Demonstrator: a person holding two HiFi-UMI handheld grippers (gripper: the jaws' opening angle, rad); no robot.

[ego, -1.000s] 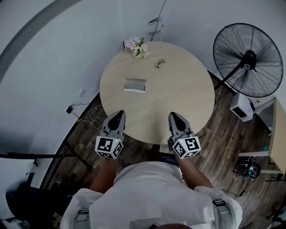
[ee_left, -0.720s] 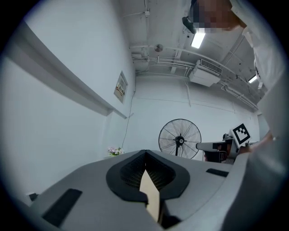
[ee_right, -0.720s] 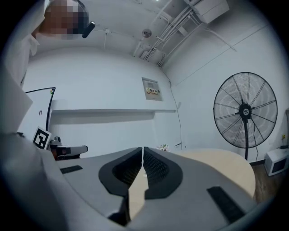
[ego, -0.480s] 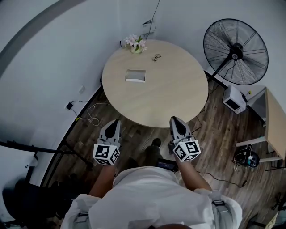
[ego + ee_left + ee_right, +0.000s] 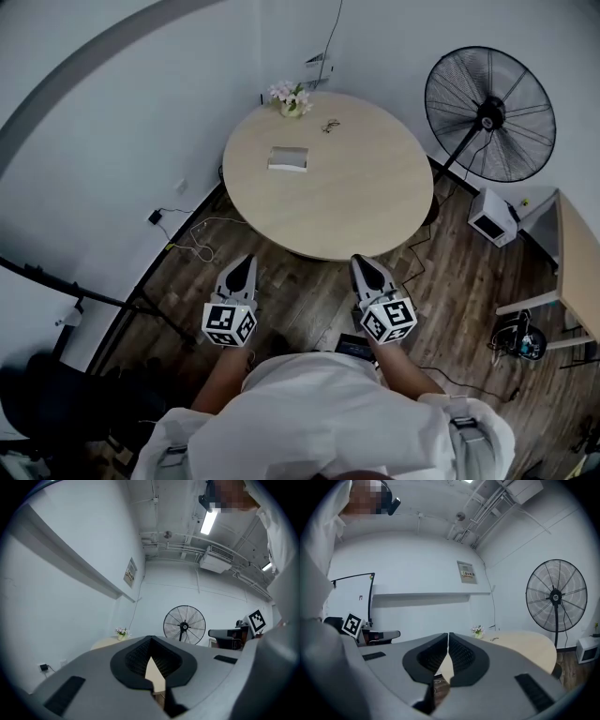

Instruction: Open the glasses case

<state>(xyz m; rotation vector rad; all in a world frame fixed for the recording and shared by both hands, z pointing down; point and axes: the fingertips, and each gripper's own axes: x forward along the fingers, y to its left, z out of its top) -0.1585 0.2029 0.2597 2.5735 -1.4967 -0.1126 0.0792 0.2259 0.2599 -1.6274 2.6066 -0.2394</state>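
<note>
Well beyond left gripper (image 5: 242, 263) and right gripper (image 5: 361, 265), fingers pressed together, lies the glasses case (image 5: 287, 158).

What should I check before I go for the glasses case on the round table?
1. Glasses case on table, in view: ok.
2. Case lid shut or open: cannot tell, too small.
3. Left gripper empty, jaws together: ok.
4. Right gripper empty, jaws together: ok.
5. Grippers near the case: not ok, both hang over the floor, short of the table.
6. Glasses apart from the case: ok.
</note>
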